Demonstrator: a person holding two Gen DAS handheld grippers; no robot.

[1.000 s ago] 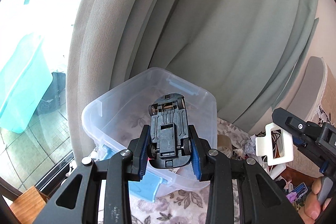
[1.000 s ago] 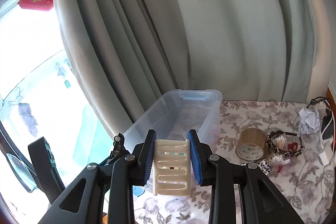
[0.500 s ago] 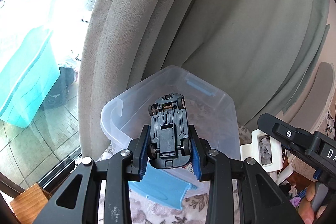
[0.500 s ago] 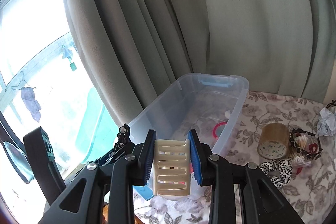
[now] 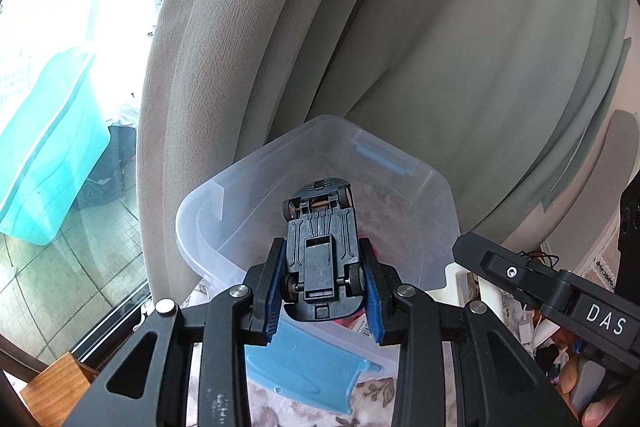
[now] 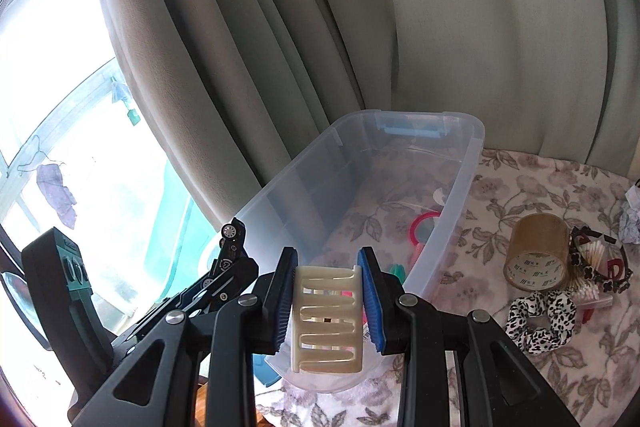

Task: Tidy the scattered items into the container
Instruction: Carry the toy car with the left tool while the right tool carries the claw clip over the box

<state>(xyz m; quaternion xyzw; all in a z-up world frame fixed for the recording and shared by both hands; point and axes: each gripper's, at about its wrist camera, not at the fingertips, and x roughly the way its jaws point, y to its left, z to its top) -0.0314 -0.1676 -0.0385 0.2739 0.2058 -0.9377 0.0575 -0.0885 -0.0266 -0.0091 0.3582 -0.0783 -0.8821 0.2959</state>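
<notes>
While a pink ring (image 6: 425,227) is seen in the clear container (image 6: 460,187), a toy car (image 5: 320,251) is clamped by the left hand-held gripper (image 5: 323,291) and a cream hair claw (image 6: 327,319) by the right hand-held gripper (image 6: 328,303) over it, and a tape roll (image 6: 536,253) and a spotted scrunchie (image 6: 540,319) are left on the surface (image 6: 520,379).

Grey-green curtains (image 6: 360,27) beside a bright window (image 6: 60,99) (daylight outside).
</notes>
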